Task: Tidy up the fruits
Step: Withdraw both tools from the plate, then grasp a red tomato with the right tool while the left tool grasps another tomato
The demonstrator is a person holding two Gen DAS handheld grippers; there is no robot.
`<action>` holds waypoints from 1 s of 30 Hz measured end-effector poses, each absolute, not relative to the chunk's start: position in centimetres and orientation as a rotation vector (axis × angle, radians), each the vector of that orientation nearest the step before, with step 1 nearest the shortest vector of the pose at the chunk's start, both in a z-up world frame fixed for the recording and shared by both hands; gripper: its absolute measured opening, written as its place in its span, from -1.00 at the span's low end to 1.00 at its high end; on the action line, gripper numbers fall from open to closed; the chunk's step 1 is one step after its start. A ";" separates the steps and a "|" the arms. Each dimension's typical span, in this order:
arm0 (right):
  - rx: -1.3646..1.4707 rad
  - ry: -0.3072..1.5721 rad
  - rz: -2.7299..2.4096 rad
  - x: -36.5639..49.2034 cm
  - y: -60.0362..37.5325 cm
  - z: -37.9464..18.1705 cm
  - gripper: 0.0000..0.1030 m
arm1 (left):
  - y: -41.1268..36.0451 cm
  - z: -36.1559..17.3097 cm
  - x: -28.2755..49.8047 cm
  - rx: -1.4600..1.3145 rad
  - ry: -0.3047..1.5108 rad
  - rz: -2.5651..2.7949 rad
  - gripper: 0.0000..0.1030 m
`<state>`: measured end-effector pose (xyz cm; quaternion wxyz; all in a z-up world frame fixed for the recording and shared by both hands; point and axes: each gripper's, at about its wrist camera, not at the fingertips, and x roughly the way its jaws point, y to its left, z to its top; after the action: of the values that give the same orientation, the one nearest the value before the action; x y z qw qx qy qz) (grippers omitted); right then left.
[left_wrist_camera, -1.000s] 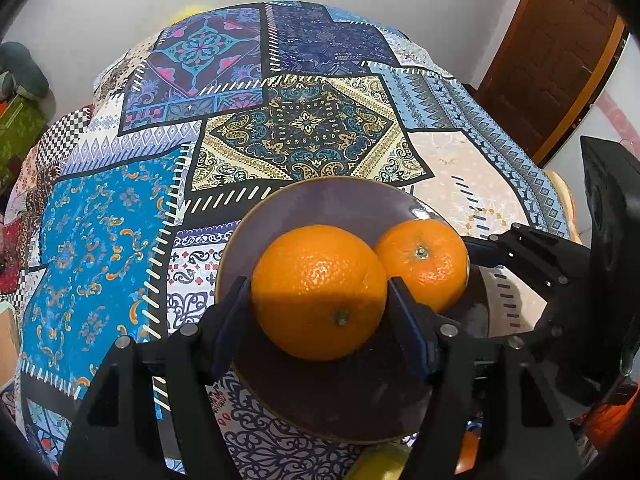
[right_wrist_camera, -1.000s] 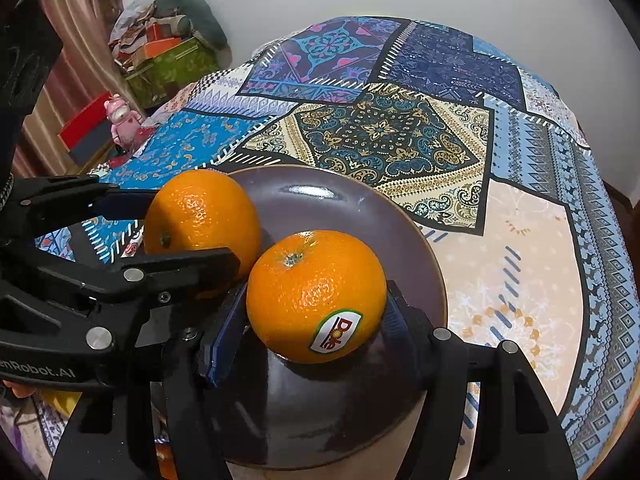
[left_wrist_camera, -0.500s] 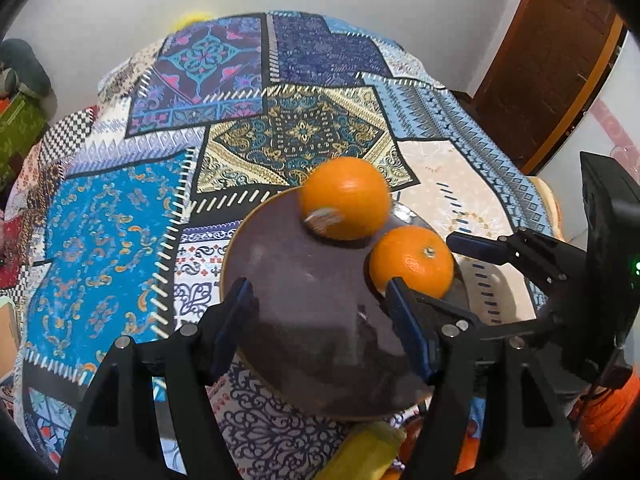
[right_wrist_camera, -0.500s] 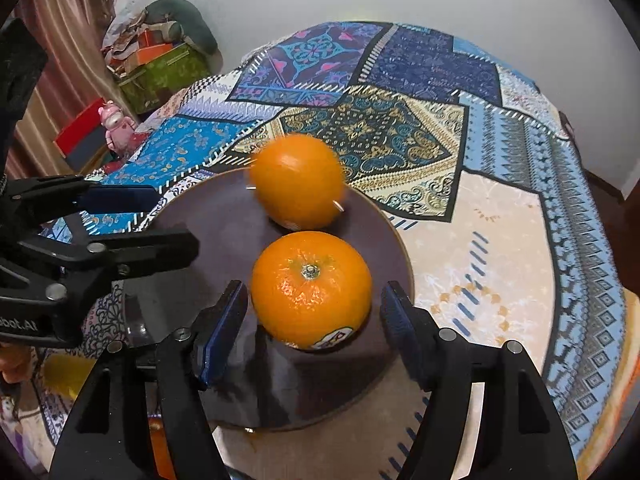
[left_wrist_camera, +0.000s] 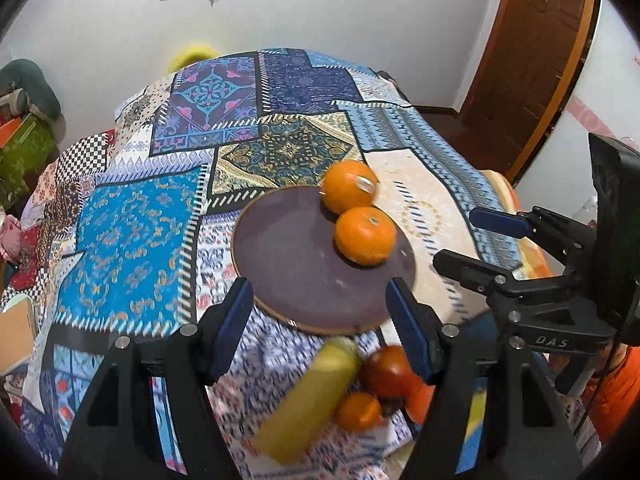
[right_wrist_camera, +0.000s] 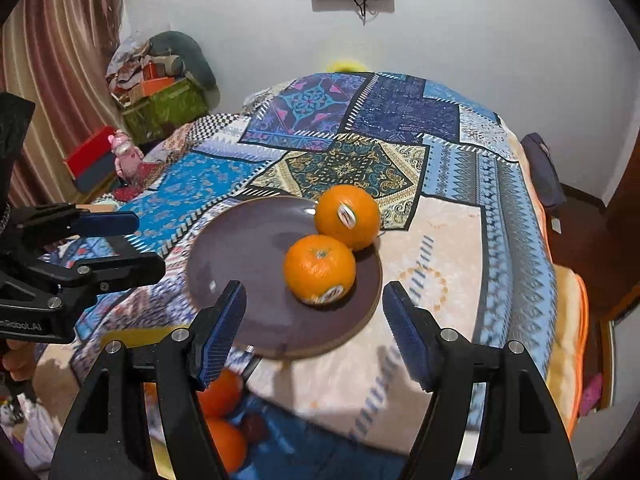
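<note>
With two oranges sitting on the dark plate (right_wrist_camera: 240, 248), near orange (right_wrist_camera: 319, 270) touching far orange (right_wrist_camera: 347, 216) at the right rim, sorting is partly done. Both look firm, round, waxy: prone to roll, best pinched across the middle. My left gripper (left_wrist_camera: 320, 316) and right gripper (right_wrist_camera: 314, 316) hang spread, empty. Banana (left_wrist_camera: 308, 400), tomato (left_wrist_camera: 386, 368) and small orange (left_wrist_camera: 358, 412) wait on the patchwork cloth (left_wrist_camera: 132, 240), just beside the plate
</note>
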<state>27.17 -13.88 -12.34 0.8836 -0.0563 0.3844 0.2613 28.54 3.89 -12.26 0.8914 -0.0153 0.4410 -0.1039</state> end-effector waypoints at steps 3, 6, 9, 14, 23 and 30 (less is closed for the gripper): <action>-0.105 0.805 0.544 25.8 -14.0 -12.5 0.32 | 3.6 -12.3 26.8 -0.033 0.914 -0.223 0.33; -0.086 0.826 0.550 24.1 -14.1 -13.5 0.32 | 3.2 -12.8 25.2 -0.036 0.922 -0.228 0.33; -0.065 0.862 0.559 23.1 -14.1 -14.7 0.32 | 3.0 -13.4 23.9 -0.051 0.936 -0.238 0.33; -0.044 0.929 0.582 21.9 -13.6 -16.6 0.31 | 3.1 -15.0 22.3 -0.080 0.962 -0.235 0.33; 0.001 1.011 0.615 21.3 -12.7 -18.8 0.22 | 3.3 -16.7 20.9 -0.107 0.994 -0.236 0.33; 0.000 1.048 0.649 20.8 -11.9 -19.8 0.03 | 2.9 -17.2 20.6 -0.100 1.000 -0.240 0.33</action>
<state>20.77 -11.94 -19.79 0.8160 0.0001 0.4915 0.3044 20.62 2.90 -17.19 0.8695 -0.0477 0.4780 -0.1148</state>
